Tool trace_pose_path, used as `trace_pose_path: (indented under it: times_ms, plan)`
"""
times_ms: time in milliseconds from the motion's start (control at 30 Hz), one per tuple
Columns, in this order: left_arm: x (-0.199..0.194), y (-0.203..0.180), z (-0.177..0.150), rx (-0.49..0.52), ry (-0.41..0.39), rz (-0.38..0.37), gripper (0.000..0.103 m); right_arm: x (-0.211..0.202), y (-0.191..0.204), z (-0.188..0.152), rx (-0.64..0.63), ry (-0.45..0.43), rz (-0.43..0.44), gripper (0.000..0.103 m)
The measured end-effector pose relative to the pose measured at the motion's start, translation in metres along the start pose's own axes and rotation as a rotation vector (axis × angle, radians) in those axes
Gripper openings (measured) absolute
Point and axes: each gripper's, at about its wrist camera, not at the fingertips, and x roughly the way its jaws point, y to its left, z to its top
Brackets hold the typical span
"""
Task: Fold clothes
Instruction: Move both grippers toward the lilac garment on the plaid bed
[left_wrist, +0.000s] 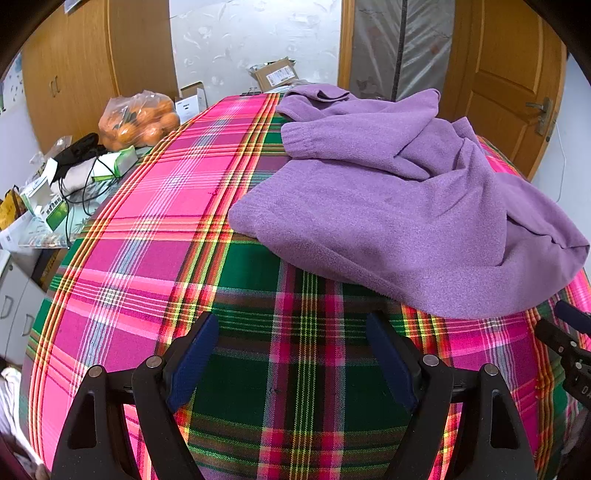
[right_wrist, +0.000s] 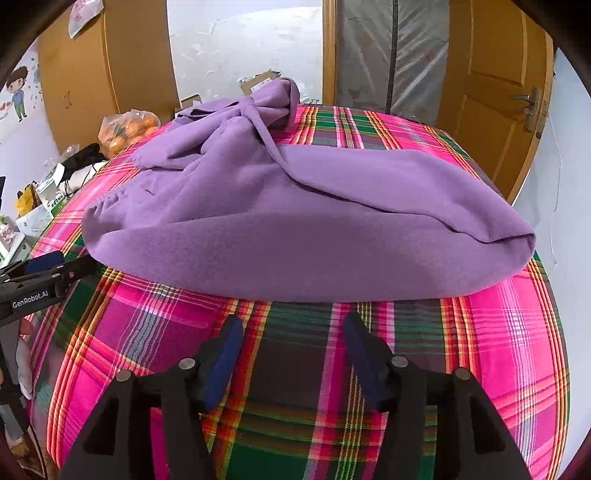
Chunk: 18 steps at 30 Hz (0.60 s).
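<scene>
Both claws hang over the near edge of the tabletop with nothing in them. The left claw (left_wrist: 291, 339) has its blue-padded fingers (left_wrist: 192, 360) spread wide above the plaid cloth (left_wrist: 147, 229), touching nothing. The right claw (right_wrist: 293, 345) is also apart, narrower than the left, pads clear of the fabric, with only bare plaid between them.

Off the left side of the tabletop there is clutter: a bag of oranges (left_wrist: 138, 120), small boxes (left_wrist: 44, 206) and a tangle of black cable (left_wrist: 79, 170). A cardboard box (left_wrist: 275, 74) sits past the far end, and a wooden door (left_wrist: 513, 88) stands to the right. Nothing lies between the claws and the garment.

The purple fleece sweater (right_wrist: 295, 221) lies rumpled across the middle and far part of the tabletop, just beyond both claws. Its near edge is a thick rounded fold, one ribbed cuff (left_wrist: 303, 142) points left, and a bunched sleeve is heaped at the far end.
</scene>
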Motion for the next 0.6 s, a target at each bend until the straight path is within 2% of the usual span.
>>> trace_pose_path:
  times_ms: [267,600]
  plan:
    - [-0.0025,0.0000,-0.0027,0.011,0.009,-0.007,0.084,0.0010,0.0029,0.0007,-0.016,0.006,0.010,0.066]
    - [-0.0053,0.0016,-0.0063,0.021,0.001,-0.025,0.084,0.0025,0.0041,0.0018,-0.020,0.007,0.012,0.068]
